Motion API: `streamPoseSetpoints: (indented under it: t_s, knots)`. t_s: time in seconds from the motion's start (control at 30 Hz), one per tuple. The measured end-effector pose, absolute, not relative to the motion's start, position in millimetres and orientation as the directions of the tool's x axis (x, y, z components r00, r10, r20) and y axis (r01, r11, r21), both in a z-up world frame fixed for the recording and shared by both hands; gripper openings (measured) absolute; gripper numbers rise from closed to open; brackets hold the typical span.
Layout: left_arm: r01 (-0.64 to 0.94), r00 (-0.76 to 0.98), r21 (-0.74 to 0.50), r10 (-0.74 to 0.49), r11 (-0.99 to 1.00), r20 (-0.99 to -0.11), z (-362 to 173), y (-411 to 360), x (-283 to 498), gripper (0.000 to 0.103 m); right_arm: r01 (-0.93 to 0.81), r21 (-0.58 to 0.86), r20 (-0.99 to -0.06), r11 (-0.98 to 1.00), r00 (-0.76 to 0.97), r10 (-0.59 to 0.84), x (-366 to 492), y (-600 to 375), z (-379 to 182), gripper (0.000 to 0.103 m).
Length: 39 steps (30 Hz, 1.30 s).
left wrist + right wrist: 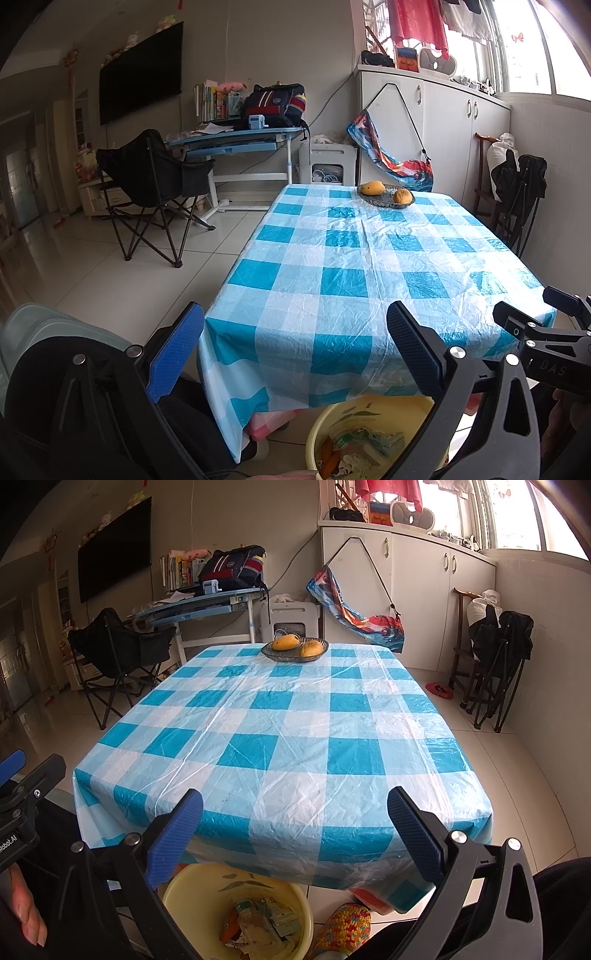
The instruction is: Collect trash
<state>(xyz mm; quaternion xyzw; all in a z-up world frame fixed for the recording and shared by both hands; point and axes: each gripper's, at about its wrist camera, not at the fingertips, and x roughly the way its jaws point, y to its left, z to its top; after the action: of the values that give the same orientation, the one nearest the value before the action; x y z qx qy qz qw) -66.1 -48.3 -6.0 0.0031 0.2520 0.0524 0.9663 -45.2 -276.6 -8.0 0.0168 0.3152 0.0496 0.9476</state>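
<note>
A yellow bin (332, 417) (184, 890) stands on the floor under the near edge of the table, holding crumpled wrappers and paper trash (365, 443) (262, 923). My left gripper (295, 354) is open and empty, held above the bin at the table's near left corner. Also open and empty, my right gripper (295, 834) hovers at the near edge over the bin. The right gripper's body (546, 332) shows at the right of the left wrist view. The blue-and-white checked tablecloth (351, 266) (295, 738) carries no loose trash.
A dark wire dish with two yellow fruits (386, 194) (295, 648) sits at the table's far end. A black folding chair (147, 184) stands left on the tiled floor; folded chairs (495, 653) lean at the right wall. A knitted slipper (343, 926) lies beside the bin.
</note>
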Motion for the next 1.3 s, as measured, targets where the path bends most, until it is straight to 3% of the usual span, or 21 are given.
streamPoseSetpoints:
  t_s: [1.3]
  knots:
    - [-0.085,0.864,0.071,0.109,0.994,-0.491,-10.0,-44.7,-70.3,0.096,-0.094,0.064,-0.610,0.994,0.784,0.113,-42.3,-277.1,-12.6,0.096]
